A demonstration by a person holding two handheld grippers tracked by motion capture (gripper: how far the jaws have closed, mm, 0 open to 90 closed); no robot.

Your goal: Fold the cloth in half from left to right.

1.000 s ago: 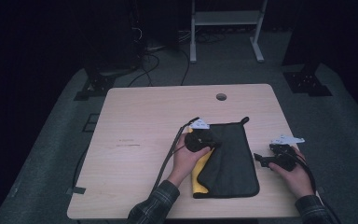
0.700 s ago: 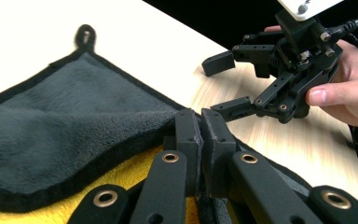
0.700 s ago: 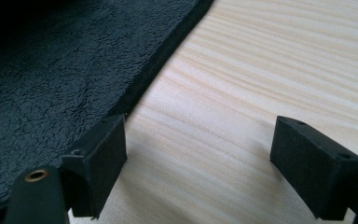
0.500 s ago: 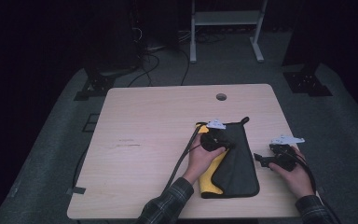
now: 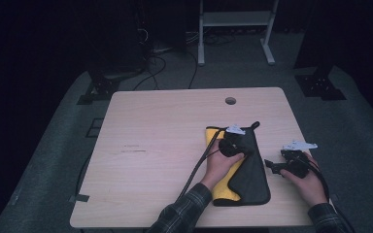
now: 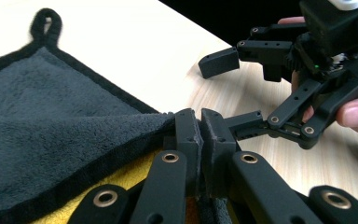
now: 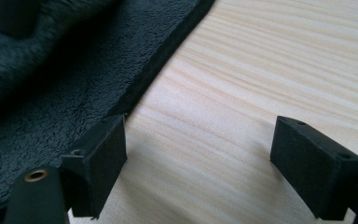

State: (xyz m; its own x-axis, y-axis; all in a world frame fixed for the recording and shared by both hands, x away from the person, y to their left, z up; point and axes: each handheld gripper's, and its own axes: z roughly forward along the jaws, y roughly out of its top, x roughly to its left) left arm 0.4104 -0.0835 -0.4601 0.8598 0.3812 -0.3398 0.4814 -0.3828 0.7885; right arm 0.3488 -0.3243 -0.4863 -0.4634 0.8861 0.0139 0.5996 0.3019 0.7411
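Wooden table (image 5: 165, 145) holds my dark cloth (image 6: 51, 126) at its right side. My left gripper (image 6: 200, 140) pinches its edge; my right gripper (image 7: 198, 158) waits open beside it. Maybe the cloth slips free if I tug fast.

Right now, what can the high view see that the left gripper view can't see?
The high view takes in the whole table with its round hole, the floor cables, and both plaid sleeves.

The left gripper view gets close: the left gripper is shut on the edge of the dark cloth, folding it over its yellow side, and the cloth's loop is clear.

Both show the dark cloth, its yellow side and the open right gripper.
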